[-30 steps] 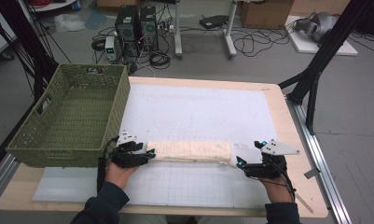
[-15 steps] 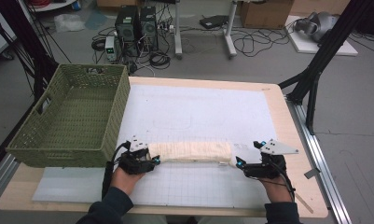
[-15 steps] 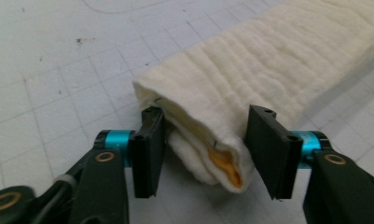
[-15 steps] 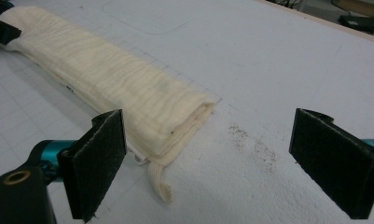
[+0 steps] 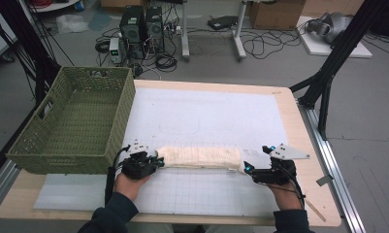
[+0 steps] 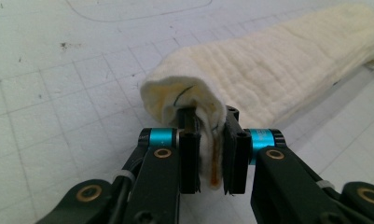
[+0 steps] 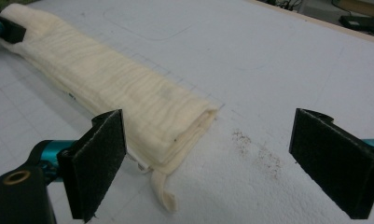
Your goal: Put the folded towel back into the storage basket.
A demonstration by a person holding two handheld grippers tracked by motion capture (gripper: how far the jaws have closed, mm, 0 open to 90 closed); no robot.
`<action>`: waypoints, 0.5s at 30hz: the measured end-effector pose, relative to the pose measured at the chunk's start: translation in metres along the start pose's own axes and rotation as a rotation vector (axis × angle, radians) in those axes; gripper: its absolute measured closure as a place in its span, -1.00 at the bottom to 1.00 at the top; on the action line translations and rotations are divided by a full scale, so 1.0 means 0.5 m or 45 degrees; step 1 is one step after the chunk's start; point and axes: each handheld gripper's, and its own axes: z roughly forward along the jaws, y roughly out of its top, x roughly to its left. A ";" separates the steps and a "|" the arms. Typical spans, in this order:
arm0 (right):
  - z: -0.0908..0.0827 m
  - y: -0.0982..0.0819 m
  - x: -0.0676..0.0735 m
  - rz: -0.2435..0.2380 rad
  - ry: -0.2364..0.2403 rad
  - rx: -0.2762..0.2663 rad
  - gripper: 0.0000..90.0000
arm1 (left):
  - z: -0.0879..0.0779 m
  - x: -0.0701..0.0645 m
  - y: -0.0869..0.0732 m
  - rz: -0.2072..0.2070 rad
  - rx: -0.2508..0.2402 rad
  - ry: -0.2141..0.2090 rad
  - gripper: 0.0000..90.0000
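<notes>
Cloth [image 5: 199,157], cream and folded into a long narrow strip, lies left to right across the near part of the white gridded mat [image 5: 206,116] on the wooden surface [image 5: 306,160]. Looks ribbed or quilted in texture, several layers thick, with a loose tab of fabric hanging out at the right end.

Left gripper [image 5: 153,162], held in a hand at the near left, sits at the left end of the cloth. Jaws have just been closing and now pinch that end: bunched fabric between the 2 black pads [image 6: 189,154] in the left gripper view, the end puffed up into a rounded hump just beyond them. Faint yellowish stain along the pinched fold.

Right gripper [image 5: 248,168], held in a hand at the near right, rests just off the right end of the cloth. Jaws spread wide, nothing between the pads; in the right gripper view the left pad stands in front of the near edge of the cloth, the right pad well clear of it over bare mat. Small brownish speckles on the mat just right of the cloth end.

Green woven basket [image 5: 75,121] at the far left, partly off the surface edge, well apart from the cloth. Floor beyond with cables, computer towers and boxes.
</notes>
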 end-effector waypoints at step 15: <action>0.067 0.002 0.032 0.083 0.039 0.089 -0.44 | -0.002 0.003 -0.006 0.033 -0.013 -0.017 0.75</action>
